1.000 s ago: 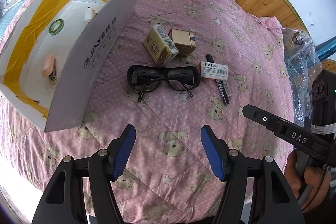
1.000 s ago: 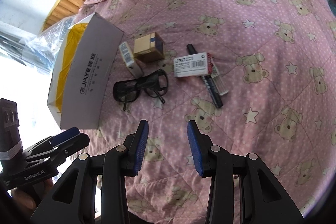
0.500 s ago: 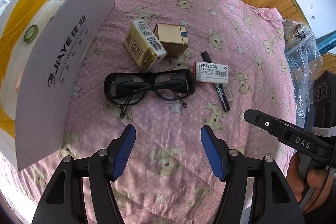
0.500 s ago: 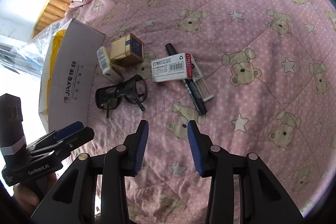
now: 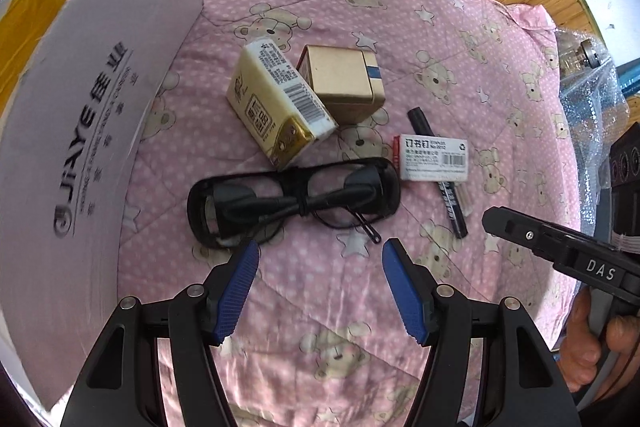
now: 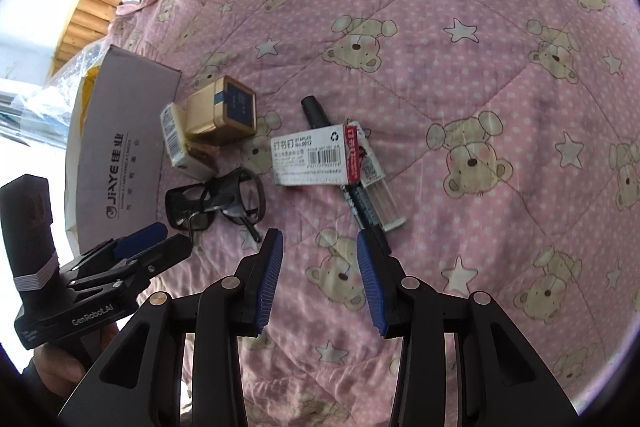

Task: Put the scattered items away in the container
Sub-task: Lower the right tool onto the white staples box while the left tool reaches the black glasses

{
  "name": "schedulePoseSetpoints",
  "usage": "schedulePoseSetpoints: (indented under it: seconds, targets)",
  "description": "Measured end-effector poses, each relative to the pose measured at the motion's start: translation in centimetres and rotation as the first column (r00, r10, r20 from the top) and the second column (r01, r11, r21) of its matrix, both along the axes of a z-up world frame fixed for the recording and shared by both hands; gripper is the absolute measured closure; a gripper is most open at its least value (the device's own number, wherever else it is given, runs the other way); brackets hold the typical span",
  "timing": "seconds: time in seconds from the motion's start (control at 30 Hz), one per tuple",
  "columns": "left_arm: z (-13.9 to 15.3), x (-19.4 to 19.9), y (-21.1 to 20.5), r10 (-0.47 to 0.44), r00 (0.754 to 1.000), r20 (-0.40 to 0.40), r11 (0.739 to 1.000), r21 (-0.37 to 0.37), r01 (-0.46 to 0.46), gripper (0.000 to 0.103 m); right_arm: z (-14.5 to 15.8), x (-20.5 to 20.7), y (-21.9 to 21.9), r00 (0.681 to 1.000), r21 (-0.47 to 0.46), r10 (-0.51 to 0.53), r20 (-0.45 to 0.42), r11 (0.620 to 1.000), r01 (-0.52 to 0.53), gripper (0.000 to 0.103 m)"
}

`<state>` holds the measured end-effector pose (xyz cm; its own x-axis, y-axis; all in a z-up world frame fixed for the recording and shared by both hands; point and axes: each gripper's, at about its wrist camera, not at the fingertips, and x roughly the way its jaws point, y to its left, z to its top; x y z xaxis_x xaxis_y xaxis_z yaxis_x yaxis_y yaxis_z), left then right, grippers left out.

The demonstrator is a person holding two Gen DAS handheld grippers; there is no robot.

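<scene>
The left gripper [image 5: 320,259] stands with its jaws wide apart and nothing between them, the blue pads [image 5: 236,291] poised just short of the black glasses [image 5: 294,201]. The spread looks set to take the frame across its folded arms, which lie crossed behind the lenses; that suggests the glasses are the next thing to be picked. The right gripper [image 6: 319,255] is likewise open and empty, hanging above bare quilt [image 6: 480,67] with the lower end of the black marker [image 6: 360,199] just beside its right-hand pad, so it seems to be lining up on the pen.

Outward from there, the scattered things lie in a tight cluster on the pink quilt. The staple box [image 5: 434,157] rests on top of the marker, with a clear slim case [image 6: 380,195] tucked partly under it, so pulling the pen could drag both. Beyond the glasses a cream carton [image 5: 276,107] leans against a small tan box [image 5: 342,81], the two touching.

The container, a grey cardboard box [image 5: 100,131], sits to the left with its printed wall facing the cluster, close enough that each carry should be short. Its inside is mostly hidden from both views; only a yellow lining shows.
</scene>
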<state>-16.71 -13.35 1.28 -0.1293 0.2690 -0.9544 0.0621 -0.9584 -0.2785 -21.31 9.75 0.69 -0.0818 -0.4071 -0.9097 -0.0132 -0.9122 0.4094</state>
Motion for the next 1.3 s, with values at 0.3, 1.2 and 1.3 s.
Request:
schedulePoseSetpoints:
  seconds: [0.3,1.2,1.3]
  targets:
    - [-2.1,-1.8,0.3,-0.046,0.999,0.021,0.999,-0.019,0.046,0.037,-1.5,-2.1,-0.2,1.0,0.008,0.006,0.023,1.0,-0.006,0.062]
    - [-1.3,-2.6,-7.1,0.388,0.92,0.063,0.922,-0.028,-0.387,0.039,-3.8,-2.3,-6.0,0.949,-0.094,0.297,0.105,0.953,-0.288,0.076]
    - [-1.8,-2.4,-6.3,0.376,0.92,0.111,0.926,0.003,-0.378,0.039,-2.9,-3.2,-5.0,0.968,-0.052,0.247,0.049,0.968,-0.245,0.062]
